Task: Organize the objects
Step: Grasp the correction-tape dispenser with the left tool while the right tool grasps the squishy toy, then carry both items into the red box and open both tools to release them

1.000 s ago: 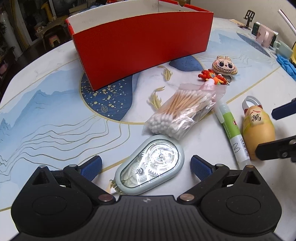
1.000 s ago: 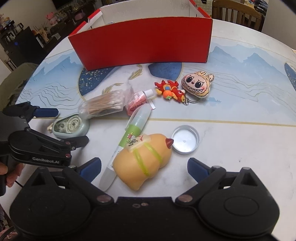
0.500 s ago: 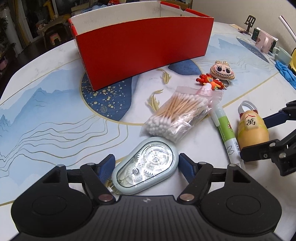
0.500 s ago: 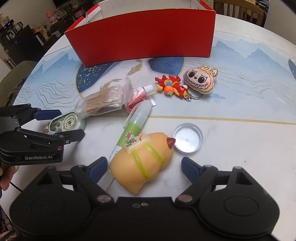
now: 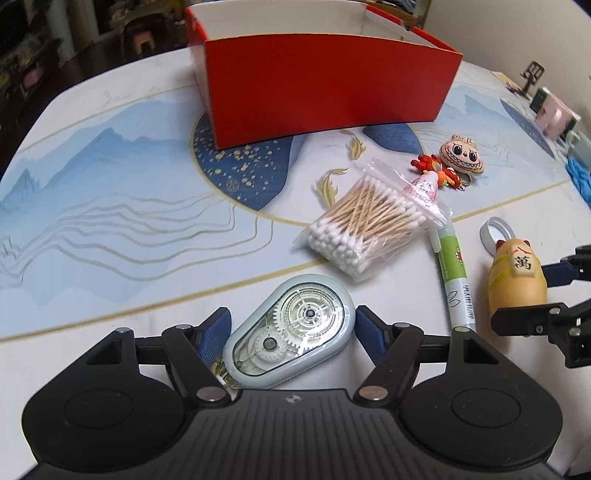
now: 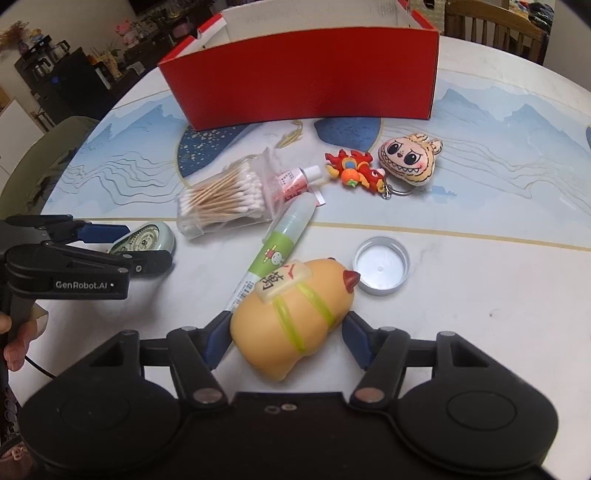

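Observation:
My left gripper is shut on a pale green correction tape dispenser, lying on the table; it also shows in the right wrist view. My right gripper is shut on a yellow squishy toy with a tile on it, seen from the left wrist too. An open red box stands at the back of the table.
Between grippers and box lie a bag of cotton swabs, a pink tube, a green glue pen, a silver lid, a red dragon charm and a plush face keychain. A chair stands behind.
Both grippers have closed from wide open: the left onto the tape dispenser, the right onto the yellow toy. Both views have moved slightly towards the objects.

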{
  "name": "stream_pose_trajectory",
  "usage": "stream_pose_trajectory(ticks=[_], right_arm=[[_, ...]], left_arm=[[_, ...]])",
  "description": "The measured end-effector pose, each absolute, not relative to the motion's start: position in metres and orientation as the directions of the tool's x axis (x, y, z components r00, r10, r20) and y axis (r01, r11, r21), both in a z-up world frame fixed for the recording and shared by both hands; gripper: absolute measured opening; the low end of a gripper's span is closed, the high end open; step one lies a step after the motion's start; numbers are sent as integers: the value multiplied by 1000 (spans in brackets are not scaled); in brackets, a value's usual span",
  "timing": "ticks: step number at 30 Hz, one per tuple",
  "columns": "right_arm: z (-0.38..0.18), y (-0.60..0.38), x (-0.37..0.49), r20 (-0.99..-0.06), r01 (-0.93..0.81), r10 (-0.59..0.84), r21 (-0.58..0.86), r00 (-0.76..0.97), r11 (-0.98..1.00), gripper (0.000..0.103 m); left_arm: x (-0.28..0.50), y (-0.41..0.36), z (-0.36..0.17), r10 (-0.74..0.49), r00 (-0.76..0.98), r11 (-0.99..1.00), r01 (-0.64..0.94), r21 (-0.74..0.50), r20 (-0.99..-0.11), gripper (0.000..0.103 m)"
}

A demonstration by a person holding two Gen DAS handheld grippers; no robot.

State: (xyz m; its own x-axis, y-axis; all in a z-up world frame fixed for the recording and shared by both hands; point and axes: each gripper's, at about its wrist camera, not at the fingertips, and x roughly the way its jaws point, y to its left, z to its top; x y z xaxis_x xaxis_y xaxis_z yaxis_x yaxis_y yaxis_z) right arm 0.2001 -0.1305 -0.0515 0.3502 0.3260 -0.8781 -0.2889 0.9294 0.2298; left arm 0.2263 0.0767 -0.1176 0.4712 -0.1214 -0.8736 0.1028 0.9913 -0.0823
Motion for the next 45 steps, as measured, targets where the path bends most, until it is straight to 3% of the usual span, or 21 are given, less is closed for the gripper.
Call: stream_pose_trajectory(ticks=[19,32,45], right_arm=[[-2,-150,200,-838,-387,373,216,397,896,63],[43,-161,244,-793,-440,436,240,426,865,63],[67,-156,311,-740,-475,448,198,501,858,63]], left_arm=[[218,62,-66,-214,506,972,23,-236,-835,73],[253,40,-17,-220,581,971,51,-234,-783,73],[309,40,14,-157,634,986,57,-156,-758,73]])
